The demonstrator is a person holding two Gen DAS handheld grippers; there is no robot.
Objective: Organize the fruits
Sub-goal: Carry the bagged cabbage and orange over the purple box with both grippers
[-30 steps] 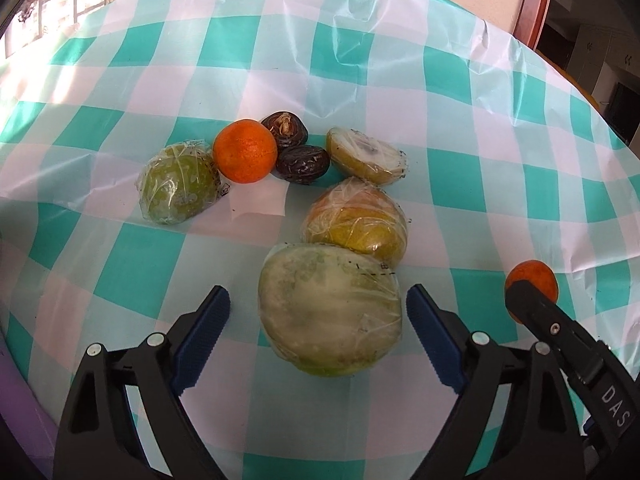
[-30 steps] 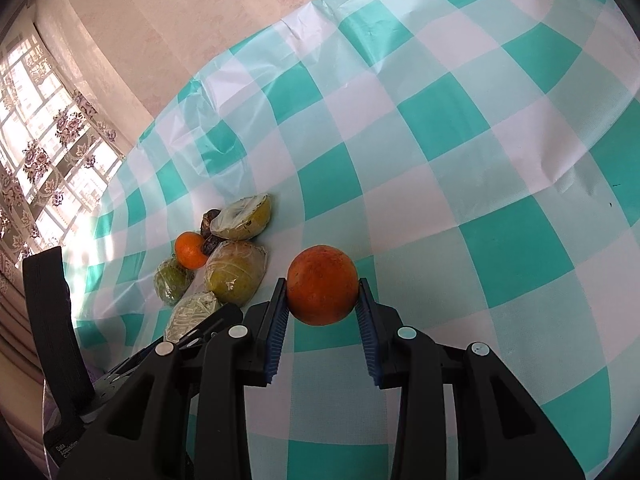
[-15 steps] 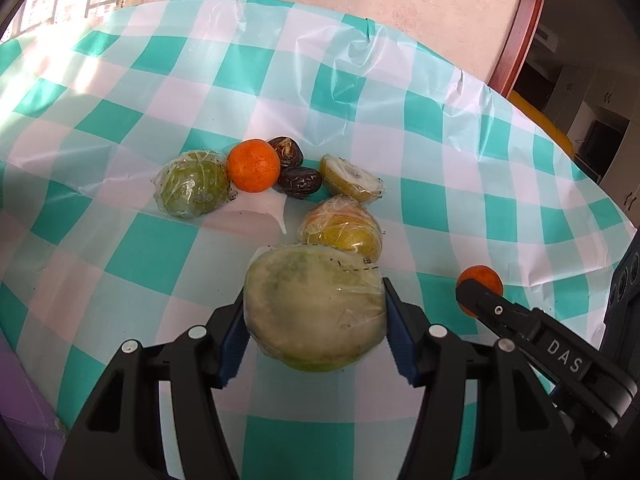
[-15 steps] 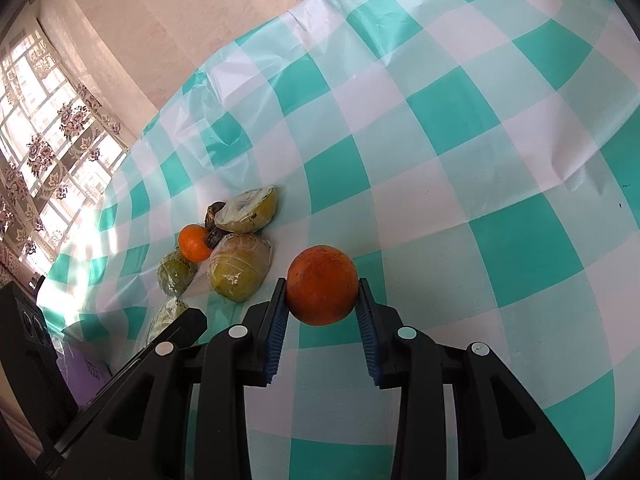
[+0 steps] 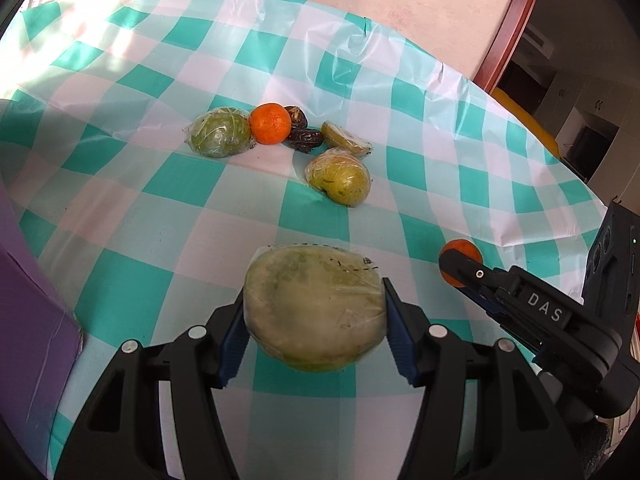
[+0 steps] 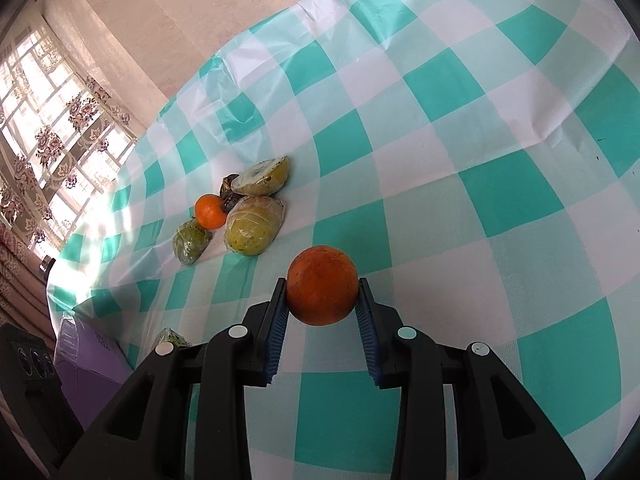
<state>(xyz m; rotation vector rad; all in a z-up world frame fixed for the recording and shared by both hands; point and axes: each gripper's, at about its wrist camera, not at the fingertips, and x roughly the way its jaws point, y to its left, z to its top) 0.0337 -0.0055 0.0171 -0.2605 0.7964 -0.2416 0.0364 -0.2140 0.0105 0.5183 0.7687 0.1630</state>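
My left gripper is shut on a large pale green fruit half in cling film, held above the checked tablecloth. My right gripper is shut on an orange; the same orange shows at the right in the left wrist view. Further back on the cloth lies a cluster: a wrapped green fruit, a small orange, two dark dates, a cut fruit half and a wrapped yellow-green fruit. In the right wrist view the small orange and wrapped yellow-green fruit sit left of centre.
A purple box stands at the left table edge, also the purple box at lower left of the right wrist view. A window and wall lie beyond the table. A doorway is at the far right.
My left gripper closed on the large wrapped fruit half, lifted it and drew back from the cluster. The right gripper kept its hold on the orange and shifted slightly.
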